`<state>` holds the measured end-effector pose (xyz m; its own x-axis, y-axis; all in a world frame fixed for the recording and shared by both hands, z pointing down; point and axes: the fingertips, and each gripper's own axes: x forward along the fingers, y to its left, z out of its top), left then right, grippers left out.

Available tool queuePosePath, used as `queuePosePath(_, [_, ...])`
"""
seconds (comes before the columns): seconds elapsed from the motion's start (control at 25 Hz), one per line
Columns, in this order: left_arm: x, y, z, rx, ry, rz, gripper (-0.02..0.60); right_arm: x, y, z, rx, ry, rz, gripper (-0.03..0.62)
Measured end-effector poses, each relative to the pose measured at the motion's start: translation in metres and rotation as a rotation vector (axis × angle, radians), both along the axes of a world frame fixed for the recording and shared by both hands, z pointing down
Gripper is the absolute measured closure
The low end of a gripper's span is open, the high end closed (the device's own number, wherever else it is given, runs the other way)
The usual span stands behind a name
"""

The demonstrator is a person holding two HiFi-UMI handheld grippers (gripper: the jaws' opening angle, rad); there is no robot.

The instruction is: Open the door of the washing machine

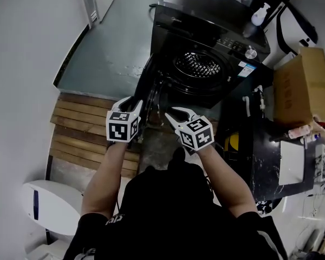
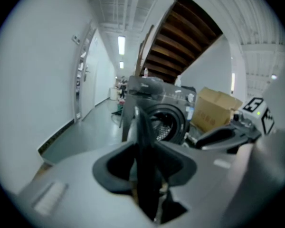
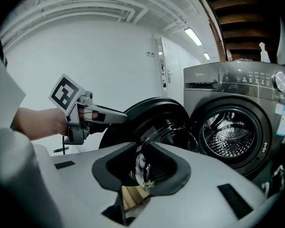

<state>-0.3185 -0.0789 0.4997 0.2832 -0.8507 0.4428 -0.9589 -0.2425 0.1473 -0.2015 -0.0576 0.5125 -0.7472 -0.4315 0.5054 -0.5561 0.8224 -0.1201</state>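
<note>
While I look straight down, here's the count: one washing machine [image 1: 222, 88] and one door [image 1: 151, 91], swung out to the machine's left and standing wide open, with one drum [image 1: 199, 64] bare behind it. Two grippers, one marker cube on each: my left gripper [image 1: 131, 106] is at the door's outer edge, my right gripper [image 1: 176, 114] just beside it at the door's inner face. One cardboard box [image 1: 303, 85] sits right of the machine, one white bottle [image 1: 260, 15] stands on top, and one run of wooden slats [image 1: 81, 126] lies beside my left arm.

Over to the left gripper view: the door [image 2: 140, 122] is edge-on here, a dark blade running right between my jaws. They're set wide and closed onto it from both sides. New in this view are two ceiling lights [image 2: 121, 44] down a corridor, the underside of a staircase [image 2: 180, 37], and my right gripper [image 2: 202, 140] poking in from the right.

Right gripper view: jaws narrow, a shiny bit of the door [image 3: 141, 167] in the gap. Whether the pads bite on it, I can't tell. Only this view gives me the control panel with its one knob [image 3: 280, 81], plus my left gripper [image 3: 123, 117] side-on at the door's outer face, my hand [image 3: 38, 122] behind it.
</note>
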Motion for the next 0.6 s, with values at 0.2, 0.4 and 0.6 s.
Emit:
queuePosePath(0.2, [-0.034, -0.002, -0.001, 0.000, -0.019, -0.067, 0.442, -0.004, -0.006, -0.007, 0.013, -0.013, -0.009, 0.517])
queuePosePath(0.4, [-0.063, -0.008, 0.000, -0.029, -0.019, -0.113, 0.436, -0.003, -0.015, -0.010, 0.010, -0.028, -0.019, 0.520])
queuePosePath(0.6, [-0.083, -0.011, -0.001, -0.037, -0.046, -0.150, 0.428, 0.006, -0.025, -0.016, 0.015, -0.042, -0.012, 0.520])
